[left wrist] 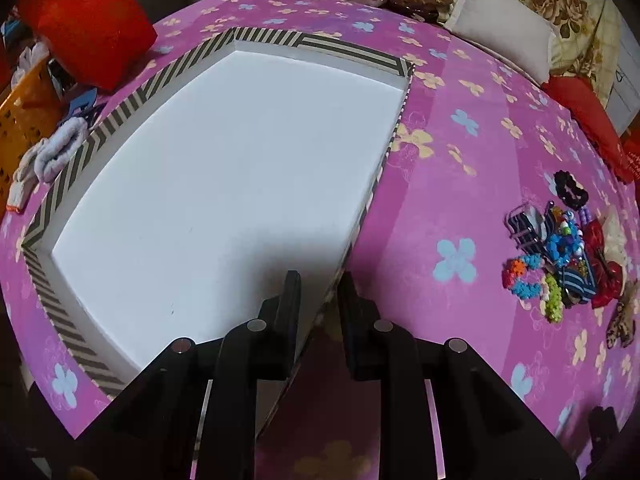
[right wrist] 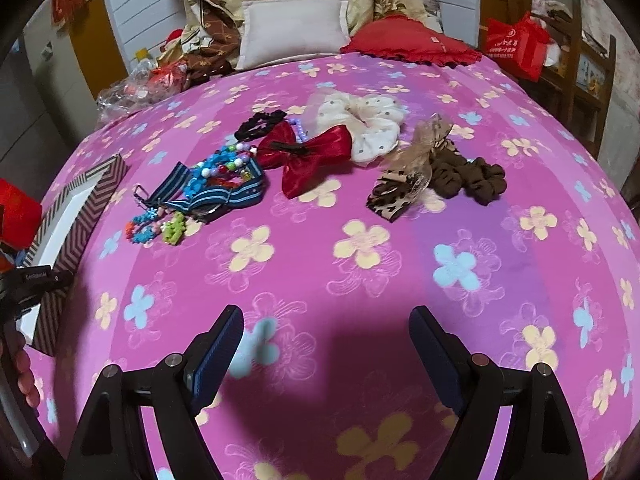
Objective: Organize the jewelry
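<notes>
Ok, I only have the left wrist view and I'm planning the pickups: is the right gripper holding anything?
Observer: No. The right gripper is open and empty, above bare bedspread.
Operator: Anything past the red bow? My view cuts off there.
Observer: Yes, a cream dotted scrunchie lies just behind the red bow, touching it.
Operator: And further right?
Observer: A brown scrunchie lies against a leopard-print hair tie.
</notes>
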Available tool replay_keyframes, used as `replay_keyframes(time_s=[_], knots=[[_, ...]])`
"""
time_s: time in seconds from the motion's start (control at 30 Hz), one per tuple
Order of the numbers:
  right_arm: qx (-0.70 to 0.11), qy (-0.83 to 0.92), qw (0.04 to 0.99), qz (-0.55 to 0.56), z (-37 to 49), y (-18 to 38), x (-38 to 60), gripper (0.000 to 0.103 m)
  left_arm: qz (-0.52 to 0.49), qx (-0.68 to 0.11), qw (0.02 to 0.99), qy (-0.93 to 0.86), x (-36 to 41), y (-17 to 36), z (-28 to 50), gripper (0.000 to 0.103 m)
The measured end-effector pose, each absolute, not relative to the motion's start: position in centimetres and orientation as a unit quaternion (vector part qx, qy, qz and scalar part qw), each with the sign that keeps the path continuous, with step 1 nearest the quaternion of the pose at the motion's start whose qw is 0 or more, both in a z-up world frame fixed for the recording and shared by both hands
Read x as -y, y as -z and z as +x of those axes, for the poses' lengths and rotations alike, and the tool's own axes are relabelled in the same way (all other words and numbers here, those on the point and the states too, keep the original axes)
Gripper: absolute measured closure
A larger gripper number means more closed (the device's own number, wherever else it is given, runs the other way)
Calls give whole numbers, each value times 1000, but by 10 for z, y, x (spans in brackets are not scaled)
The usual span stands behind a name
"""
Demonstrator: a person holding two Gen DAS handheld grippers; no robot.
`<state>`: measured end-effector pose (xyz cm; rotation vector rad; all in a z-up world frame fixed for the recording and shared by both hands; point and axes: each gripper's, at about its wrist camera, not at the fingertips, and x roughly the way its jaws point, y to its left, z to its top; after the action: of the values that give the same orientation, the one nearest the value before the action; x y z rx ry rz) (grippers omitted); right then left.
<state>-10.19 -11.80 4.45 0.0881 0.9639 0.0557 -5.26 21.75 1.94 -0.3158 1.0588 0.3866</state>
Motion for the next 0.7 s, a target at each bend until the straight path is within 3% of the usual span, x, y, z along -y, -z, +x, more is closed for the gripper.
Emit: replay_keyframes(time_s=[0.07, 0.2, 0.33, 0.57, 0.7], knots=[[-463, -25, 884, 49, -103, -44, 119, 20, -137, -488, 844, -177, -214, -28, -59, 84], [-457, -19, 887, 61, -110, -45, 125, 20, -100, -450, 873, -158, -198, -57, -75, 60], [-447, -2, 892, 69, -119, -47, 139, 20, -63, -409, 901, -129, -178, -86, -90, 45], [-432, 53, 898, 64, -131, -53, 184, 20, -23, -357, 930, -85, -144, -115, -109, 41], [-388, 101, 914, 61, -141, -69, 202, 20, -26, -308, 948, -82, -136, -132, -124, 16]])
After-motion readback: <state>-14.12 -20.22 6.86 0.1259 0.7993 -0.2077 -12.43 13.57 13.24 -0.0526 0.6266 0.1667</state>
